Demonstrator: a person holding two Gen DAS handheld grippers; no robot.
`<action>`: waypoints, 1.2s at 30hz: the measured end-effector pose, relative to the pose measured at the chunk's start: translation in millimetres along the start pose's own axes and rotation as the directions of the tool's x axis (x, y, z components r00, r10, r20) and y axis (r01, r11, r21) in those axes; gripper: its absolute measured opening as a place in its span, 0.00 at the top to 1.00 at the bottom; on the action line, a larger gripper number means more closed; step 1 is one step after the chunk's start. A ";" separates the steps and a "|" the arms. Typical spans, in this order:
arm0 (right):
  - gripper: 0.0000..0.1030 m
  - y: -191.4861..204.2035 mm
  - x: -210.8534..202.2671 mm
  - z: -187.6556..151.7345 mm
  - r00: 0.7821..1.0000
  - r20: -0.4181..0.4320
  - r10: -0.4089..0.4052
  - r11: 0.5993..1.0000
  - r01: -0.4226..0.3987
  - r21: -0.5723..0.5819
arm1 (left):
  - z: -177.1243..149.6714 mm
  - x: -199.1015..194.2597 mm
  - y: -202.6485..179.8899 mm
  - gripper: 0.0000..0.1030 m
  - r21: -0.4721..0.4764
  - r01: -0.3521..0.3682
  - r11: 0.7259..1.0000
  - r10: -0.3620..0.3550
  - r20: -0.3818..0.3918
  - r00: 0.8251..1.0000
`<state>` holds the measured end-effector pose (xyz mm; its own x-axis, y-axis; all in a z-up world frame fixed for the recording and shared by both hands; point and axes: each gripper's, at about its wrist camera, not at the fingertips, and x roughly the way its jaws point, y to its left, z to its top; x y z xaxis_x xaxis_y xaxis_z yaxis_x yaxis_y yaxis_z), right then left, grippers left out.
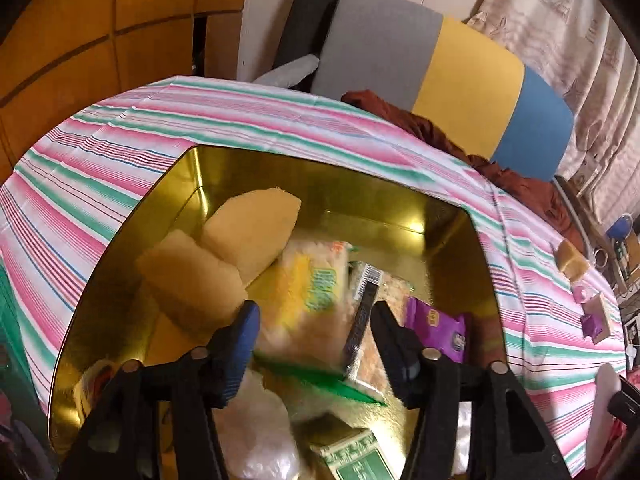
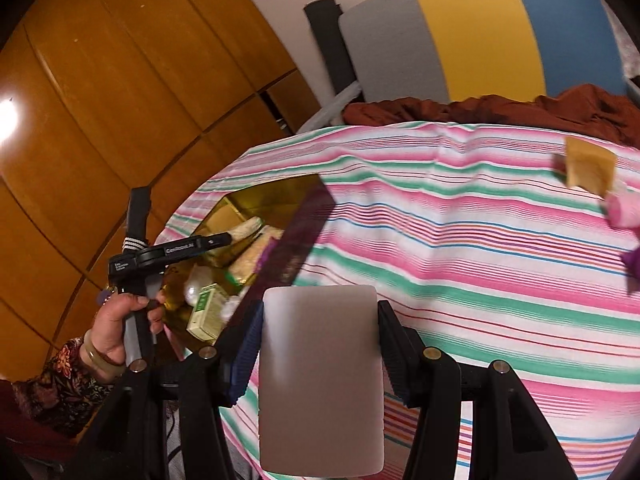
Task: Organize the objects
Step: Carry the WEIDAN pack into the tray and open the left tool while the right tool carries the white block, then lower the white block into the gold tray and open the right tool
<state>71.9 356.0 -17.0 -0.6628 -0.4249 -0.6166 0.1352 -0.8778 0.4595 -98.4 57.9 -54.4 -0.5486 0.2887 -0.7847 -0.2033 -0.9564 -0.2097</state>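
Note:
A gold tin box (image 1: 400,200) sits on the striped tablecloth (image 1: 120,152). Inside lie two yellow sponges (image 1: 248,232), a pale snack packet (image 1: 316,292), a purple packet (image 1: 436,324), a green box (image 1: 356,464) and a white bag (image 1: 260,432). My left gripper (image 1: 316,312) hangs open over the box; the blurred packet shows between its fingers, with neither pad touching it. My right gripper (image 2: 320,310) is shut on a flat pale grey slab with rounded corners (image 2: 320,380), held above the cloth to the right of the tin (image 2: 260,192). That slab (image 1: 606,412) shows at the left wrist view's right edge.
At the far right of the table lie a tan sponge block (image 2: 590,168), a pink item (image 2: 624,208) and a purple item (image 2: 634,264). A person's hand (image 2: 120,320) holds the left tool. A chair with brown cloth (image 2: 520,112) stands behind; wooden cupboards (image 2: 100,120) on the left.

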 end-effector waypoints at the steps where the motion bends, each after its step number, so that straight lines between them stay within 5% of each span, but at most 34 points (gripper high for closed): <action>1: 0.46 3.4 3.0 0.8 1.000 -0.003 0.006 1.000 -0.006 -0.002 | -2.7 -6.2 0.1 0.43 -0.004 0.016 1.000 -0.016 0.019 1.000; 10: 0.46 40.9 41.9 17.3 0.998 -0.037 0.049 0.998 -0.051 -0.040 | -41.1 -55.5 13.1 0.41 -0.112 -0.009 0.994 0.034 0.223 0.974; 19: 0.46 75.7 104.3 59.5 0.997 -0.073 0.022 0.993 -0.030 -0.112 | -57.9 -75.0 17.2 0.41 -0.128 -0.017 0.992 0.054 0.293 0.955; 25: 0.45 101.4 159.9 98.4 0.992 -0.078 -0.095 0.964 0.072 -0.257 | -57.4 -77.7 20.4 0.41 -0.148 -0.009 0.989 0.053 0.296 0.954; 32: 0.43 112.8 223.4 122.1 0.964 -0.073 -0.254 0.877 0.197 -0.438 | -57.5 -76.8 22.1 0.41 -0.158 -0.001 0.987 0.047 0.286 0.957; 36: 0.27 107.6 227.2 124.6 0.954 -0.060 -0.295 0.858 0.237 -0.456 | -58.4 -78.5 20.7 0.41 -0.159 0.003 0.987 0.044 0.292 0.956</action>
<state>-155.9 192.6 -28.0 -0.6280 -0.1595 -0.7617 0.2951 -0.9545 -0.0434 -12.2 12.9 -31.2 -0.7697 0.2468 -0.5888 -0.0735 -0.9504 -0.3023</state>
